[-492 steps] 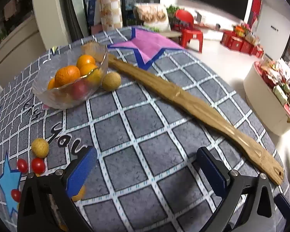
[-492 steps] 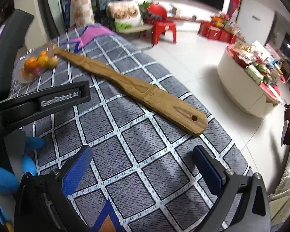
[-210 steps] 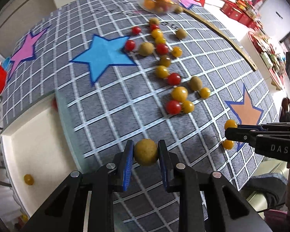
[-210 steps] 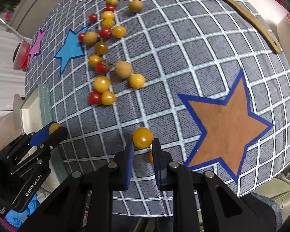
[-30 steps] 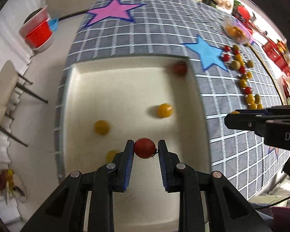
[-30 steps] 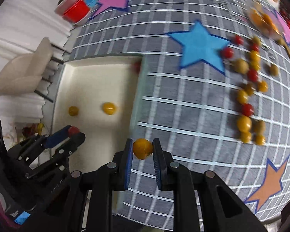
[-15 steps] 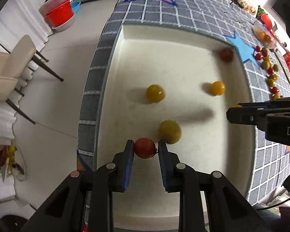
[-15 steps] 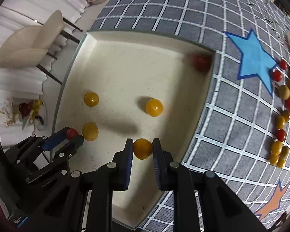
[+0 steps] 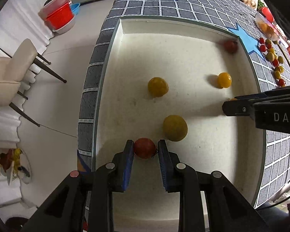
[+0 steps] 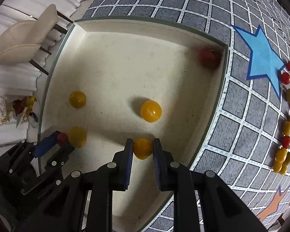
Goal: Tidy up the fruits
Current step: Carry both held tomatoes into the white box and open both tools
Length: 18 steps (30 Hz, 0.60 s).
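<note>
Left wrist view: left gripper (image 9: pixel 145 150) pointing steeply down over the white tray (image 9: pixel 114 61), fingers (image 9: pixel 128 160) clamped on a red cherry tomato (image 9: pixel 144 147), not yet let go. Just beside it, on the tray floor, a dull yellow-green fruit (image 9: pixel 175 128). Farther out, a yellow tomato (image 9: pixel 157 87) near the middle, an orange-yellow one (image 9: pixel 224 80) toward the far side, and a second red tomato (image 9: pixel 230 46) tucked in the far corner. Entering from the right edge, the other gripper's black arm.

Right wrist view: right gripper (image 10: pixel 142 150) also aimed down into the tray (image 10: pixel 54 61), fingers (image 10: pixel 128 158) closed tight on an orange-yellow tomato (image 10: pixel 142 148), held above the tray floor near its table-side wall. At lower left, the left gripper (image 10: pixel 58 141) with its red tomato beside the yellow-green fruit (image 10: pixel 77 136).

Progress, judging by how things lie: four fruits already loose in the tray, two more carried over it and ready to drop. Plenty left, though: a long row of red and yellow tomatoes (image 10: pixel 286 127) out on the checked table (image 10: pixel 232 116) past the blue star (image 10: pixel 261 56), well apart from the tray. Likely early to middle of the job, many more trips needed.
</note>
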Motion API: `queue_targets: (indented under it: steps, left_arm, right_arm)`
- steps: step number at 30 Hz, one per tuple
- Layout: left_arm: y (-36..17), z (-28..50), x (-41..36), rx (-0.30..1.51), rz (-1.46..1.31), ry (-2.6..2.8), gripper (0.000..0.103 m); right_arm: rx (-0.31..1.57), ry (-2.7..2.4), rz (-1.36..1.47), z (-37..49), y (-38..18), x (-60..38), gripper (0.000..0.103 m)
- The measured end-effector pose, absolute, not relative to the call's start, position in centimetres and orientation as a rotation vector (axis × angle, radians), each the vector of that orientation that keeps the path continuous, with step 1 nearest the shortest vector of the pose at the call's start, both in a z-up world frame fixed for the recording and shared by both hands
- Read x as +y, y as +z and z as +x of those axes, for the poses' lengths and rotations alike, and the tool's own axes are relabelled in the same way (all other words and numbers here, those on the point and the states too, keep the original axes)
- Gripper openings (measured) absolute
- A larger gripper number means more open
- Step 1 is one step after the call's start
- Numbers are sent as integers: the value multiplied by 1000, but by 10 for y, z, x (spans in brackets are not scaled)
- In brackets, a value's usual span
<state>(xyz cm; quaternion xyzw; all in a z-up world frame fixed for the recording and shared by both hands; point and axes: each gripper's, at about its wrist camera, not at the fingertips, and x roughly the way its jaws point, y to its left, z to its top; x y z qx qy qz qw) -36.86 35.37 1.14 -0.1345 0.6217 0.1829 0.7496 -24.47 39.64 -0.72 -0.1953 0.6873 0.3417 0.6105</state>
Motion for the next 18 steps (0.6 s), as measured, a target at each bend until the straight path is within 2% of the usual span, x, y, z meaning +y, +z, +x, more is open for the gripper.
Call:
queue_targets:
  steps: [2, 5, 9, 10, 12, 14, 15, 18]
  left_arm:
    - [13, -368, 351, 1360, -286, 399, 29]
    - [16, -367, 350, 1347, -282, 406, 74]
    - [19, -366, 345, 1352, -251, 396, 74]
    - [18, -366, 345, 1359, -249, 395, 74]
    - [19, -365, 345, 1367, -246, 392, 74]
    - [21, -364, 346, 1369, -240, 392, 74]
    - [22, -363, 347, 1370, -236, 390, 74]
    - [28, -356, 346, 1369, -214, 384, 74]
  right_arm:
    - [1589, 792, -446, -244, -8, 398, 22]
    - [1594, 797, -438, -241, -5, 390, 23]
    - [1599, 809, -425, -235, -2, 383, 23]
    - [1601, 809, -421, -233, -1, 381, 27]
    - [1596, 802, -397, -230, 4, 377, 50]
    - [1584, 820, -344, -225, 13, 373, 79]
    - [1563, 817, -329, -223, 21, 371, 82]
    - [1515, 813, -298, -216, 41, 364, 82]
